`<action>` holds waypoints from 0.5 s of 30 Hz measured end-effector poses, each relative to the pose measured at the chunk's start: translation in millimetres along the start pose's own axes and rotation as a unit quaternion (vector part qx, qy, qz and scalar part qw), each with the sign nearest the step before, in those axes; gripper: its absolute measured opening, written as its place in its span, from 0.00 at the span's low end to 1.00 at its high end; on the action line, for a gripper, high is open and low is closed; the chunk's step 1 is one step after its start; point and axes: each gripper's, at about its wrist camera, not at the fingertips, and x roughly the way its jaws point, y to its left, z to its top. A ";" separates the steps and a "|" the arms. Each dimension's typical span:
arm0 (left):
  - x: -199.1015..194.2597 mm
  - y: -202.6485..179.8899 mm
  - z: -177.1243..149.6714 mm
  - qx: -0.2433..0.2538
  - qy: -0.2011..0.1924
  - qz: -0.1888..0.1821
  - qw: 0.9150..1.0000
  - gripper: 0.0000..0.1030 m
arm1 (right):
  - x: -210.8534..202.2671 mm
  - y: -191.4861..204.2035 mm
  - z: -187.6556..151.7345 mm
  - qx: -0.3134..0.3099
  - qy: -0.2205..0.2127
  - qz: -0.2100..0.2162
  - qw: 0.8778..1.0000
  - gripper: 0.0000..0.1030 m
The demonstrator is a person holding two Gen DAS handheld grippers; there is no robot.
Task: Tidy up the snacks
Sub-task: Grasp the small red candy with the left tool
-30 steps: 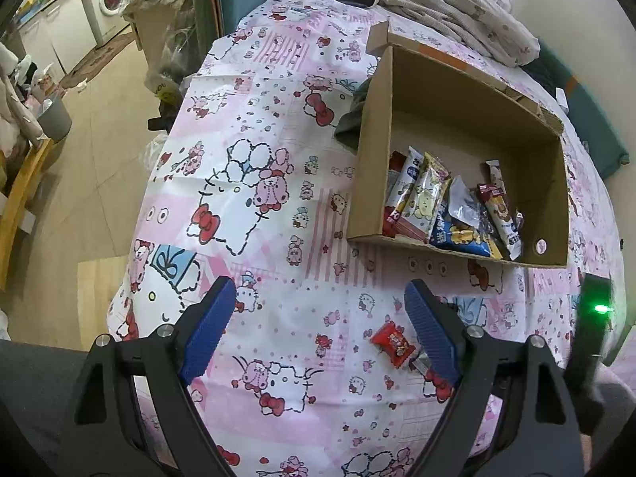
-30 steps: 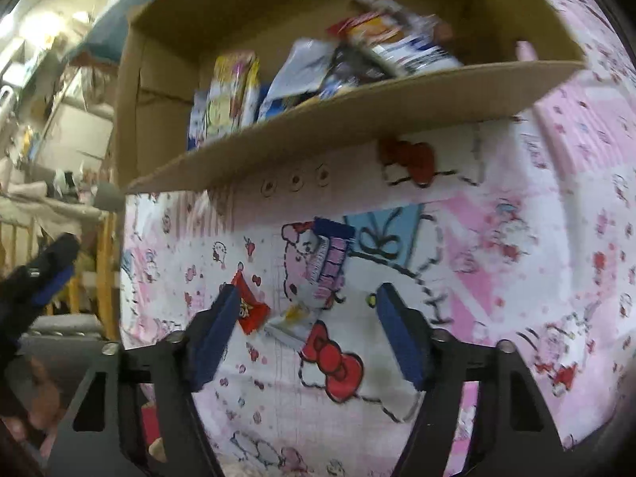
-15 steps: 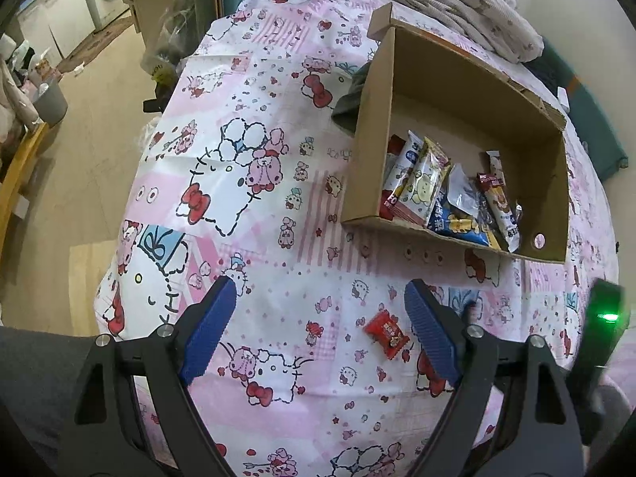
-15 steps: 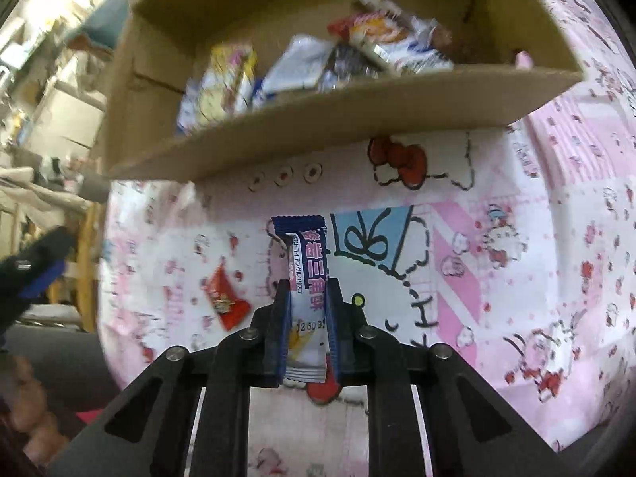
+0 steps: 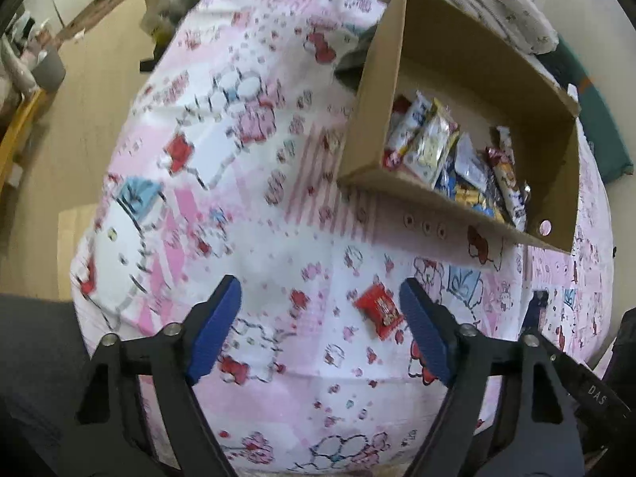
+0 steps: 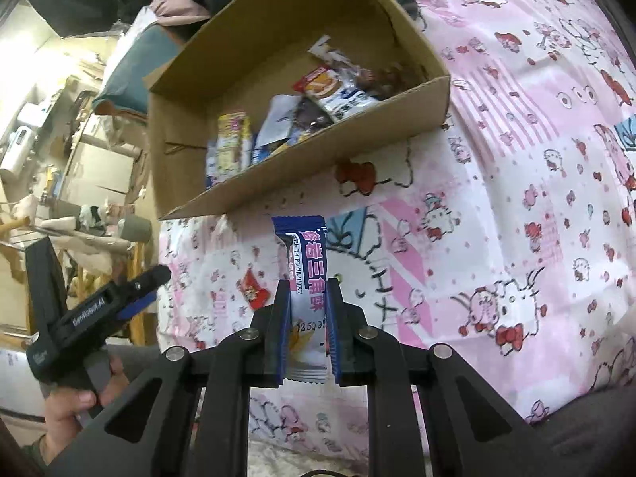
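Hello Kitty sheet [image 5: 254,167] covers the bed under both tools; everything lies on it.

Cardboard box [image 6: 302,183] sits ahead of and above the right jaws, its near wall toward us. Several snack packets [image 5: 445,159] already lie along that near wall inside; the far part of the floor looks bare.

Right gripper [image 6: 306,330]: jaws closed on a blue-and-white snack bar [image 6: 308,270], clamped at its lower half, upper end sticking up past the jaw tips. The bar looks clear of the sheet, short of the box wall.

Left gripper [image 5: 320,330]: jaws spread wide, holding nothing, above the sheet. A small red snack packet [image 5: 377,310] lies between them, close to the right-hand jaw, well short of the box.

Step in hand, as we judge it: carrying the blue bar to the box. Next move calls for raising it over the near wall, going forward past the rim, then parting the jaws above the packets already there. The wall is tall here, so we would clear it first. After that, the red packet appears to be the last loose item; the left jaws need to centre on it before closing.
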 end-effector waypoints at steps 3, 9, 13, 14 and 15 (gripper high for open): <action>17.5 -15.3 -12.6 -0.013 0.025 -0.007 1.000 0.56 | 3.8 3.2 2.5 0.001 -0.004 0.008 1.000 0.17; 51.0 -39.9 -29.4 -0.032 0.061 -0.009 0.998 0.44 | 0.2 0.9 3.0 0.007 -0.011 0.019 1.000 0.17; 64.3 -50.8 -28.7 -0.036 0.062 0.012 0.997 0.44 | -4.0 -2.1 4.5 0.015 -0.019 0.027 0.999 0.17; 67.5 -53.0 -28.1 -0.037 0.064 0.017 0.997 0.44 | -5.0 -2.6 4.6 0.016 -0.020 0.028 0.999 0.17; 70.5 -55.5 -27.4 -0.037 0.067 0.022 0.997 0.44 | -5.0 -2.4 4.9 0.016 -0.020 0.030 0.999 0.17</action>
